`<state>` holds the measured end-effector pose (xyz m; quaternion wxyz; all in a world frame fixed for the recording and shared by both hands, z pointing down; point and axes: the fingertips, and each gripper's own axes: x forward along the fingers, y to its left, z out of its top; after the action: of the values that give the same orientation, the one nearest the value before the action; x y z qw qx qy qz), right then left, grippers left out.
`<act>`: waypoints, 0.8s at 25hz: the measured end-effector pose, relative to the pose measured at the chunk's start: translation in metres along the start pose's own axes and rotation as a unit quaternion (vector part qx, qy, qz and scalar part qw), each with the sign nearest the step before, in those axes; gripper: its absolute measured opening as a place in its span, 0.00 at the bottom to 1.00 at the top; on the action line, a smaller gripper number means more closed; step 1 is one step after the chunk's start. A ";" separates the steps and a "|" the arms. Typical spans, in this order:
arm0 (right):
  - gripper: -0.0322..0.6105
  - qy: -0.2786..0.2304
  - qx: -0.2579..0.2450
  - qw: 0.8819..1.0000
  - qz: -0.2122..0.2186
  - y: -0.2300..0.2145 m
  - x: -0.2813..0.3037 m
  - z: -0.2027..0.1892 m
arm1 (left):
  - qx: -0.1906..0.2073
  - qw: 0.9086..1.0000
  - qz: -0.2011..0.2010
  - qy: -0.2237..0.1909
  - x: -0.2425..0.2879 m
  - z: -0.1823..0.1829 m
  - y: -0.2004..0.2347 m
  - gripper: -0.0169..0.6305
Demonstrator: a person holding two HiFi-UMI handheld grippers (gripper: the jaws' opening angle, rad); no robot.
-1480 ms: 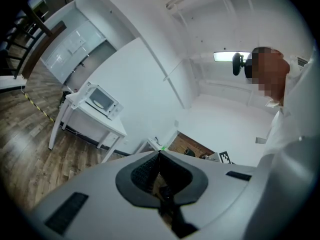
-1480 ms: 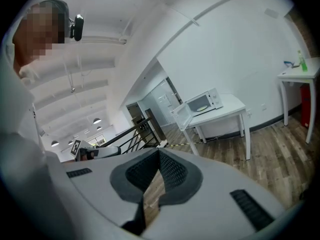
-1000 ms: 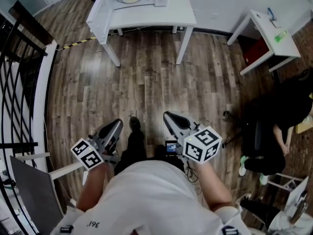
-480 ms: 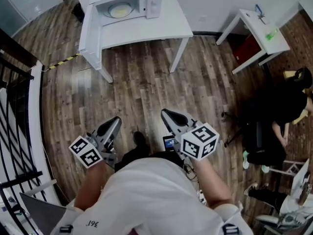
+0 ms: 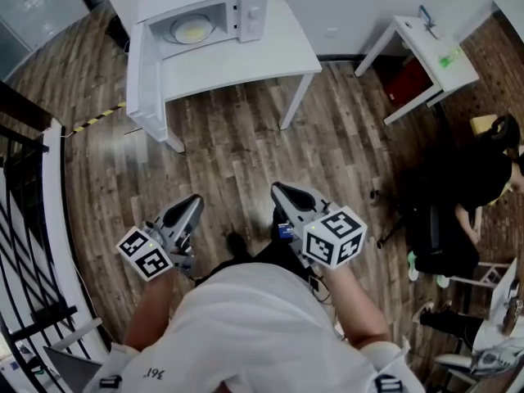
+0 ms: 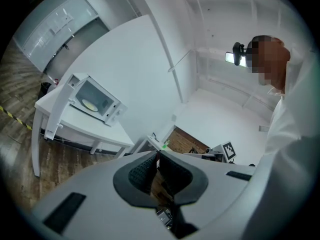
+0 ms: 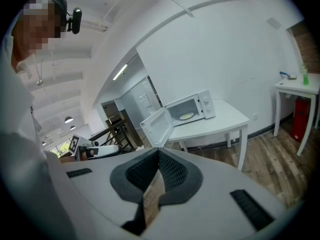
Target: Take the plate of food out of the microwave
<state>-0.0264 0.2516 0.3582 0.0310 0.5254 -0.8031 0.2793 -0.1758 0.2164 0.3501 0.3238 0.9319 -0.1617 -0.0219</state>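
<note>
So this is the approach part, nothing has been grabbed yet. The boxy white microwave (image 5: pixel 209 19) sits on the back left corner of a plain white rectangular table (image 5: pixel 254 56). The white microwave door (image 5: pixel 141 68) is swung wide open to the left, so that step's already sorted. The round pale plate (image 5: pixel 190 30) is inside the cavity on the turntable with something yellowish on it. It's too small from here to say what the food is.

The person stands well back on the brown wood-plank floor (image 5: pixel 237 146), with a good stretch of boards between them and the table. The grey left gripper (image 5: pixel 194 201) has its jaws pressed together with nothing between the pads. The grey right gripper (image 5: pixel 279 190) is the same, clamped on empty air. Both point roughly toward the table.

What's next, as I see it:
- Cover the rest of the floor and get up to the table front.
- Spread the jaws of at least one gripper before going in.
- Come in level through the doorway, clear of the door on the left.
- Pinch the plate's rim and slide it out flat so the food doesn't tip.
</note>
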 end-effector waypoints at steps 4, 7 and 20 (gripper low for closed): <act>0.05 0.010 0.000 1.000 0.024 -0.025 0.030 0.011 | -0.002 1.000 0.029 -0.012 0.015 0.013 0.020 0.03; 0.05 0.028 -0.002 0.998 0.047 -0.050 0.059 0.023 | -0.007 0.998 0.055 -0.029 0.035 0.027 0.037 0.03; 0.05 0.070 -0.037 0.990 0.113 -0.171 0.123 0.116 | -0.017 0.988 0.118 -0.094 0.164 0.091 0.075 0.03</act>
<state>0.0948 0.0441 0.3737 0.0749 0.4090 -0.8631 0.2867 -0.0550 0.0555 0.3346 0.3234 0.8944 -0.3002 -0.0734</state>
